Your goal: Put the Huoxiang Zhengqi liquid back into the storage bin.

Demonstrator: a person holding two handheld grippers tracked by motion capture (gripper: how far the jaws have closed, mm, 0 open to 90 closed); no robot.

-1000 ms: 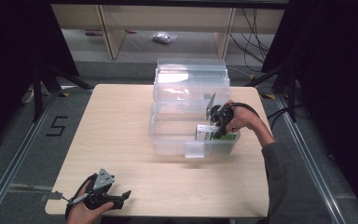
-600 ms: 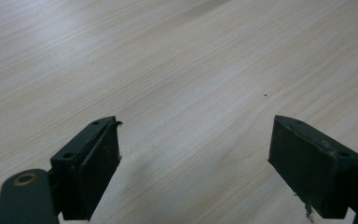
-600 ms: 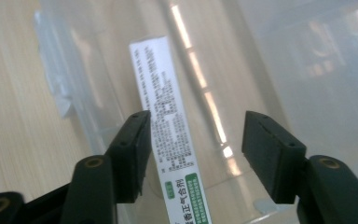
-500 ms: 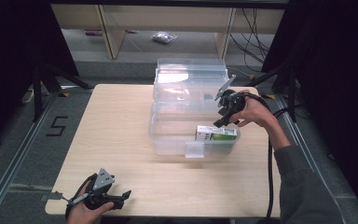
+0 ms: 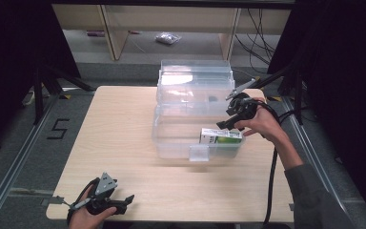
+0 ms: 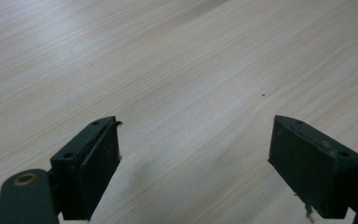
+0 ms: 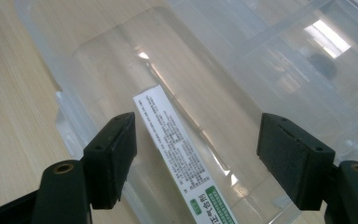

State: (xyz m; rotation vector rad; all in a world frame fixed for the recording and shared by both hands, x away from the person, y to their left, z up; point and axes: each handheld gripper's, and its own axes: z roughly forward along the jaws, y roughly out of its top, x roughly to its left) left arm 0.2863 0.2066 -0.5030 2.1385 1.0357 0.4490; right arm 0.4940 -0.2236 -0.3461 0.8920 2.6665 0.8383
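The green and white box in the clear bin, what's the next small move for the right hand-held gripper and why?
Probably draw the right hand-held gripper up and away from the clear bin. Its jaws stand wide open and empty above the green and white box, which lies on the bin floor by the near right wall, so the drop looks finished.

The left half of the pale wooden desk (image 5: 114,138) lies bare, open to any reach. The clear plastic lidless bin (image 5: 171,138) walls off the centre-right; inside, a white-and-green cardboard box (image 5: 220,136) lines its right-hand side, the remaining floor open beneath the right claw (image 5: 221,124).
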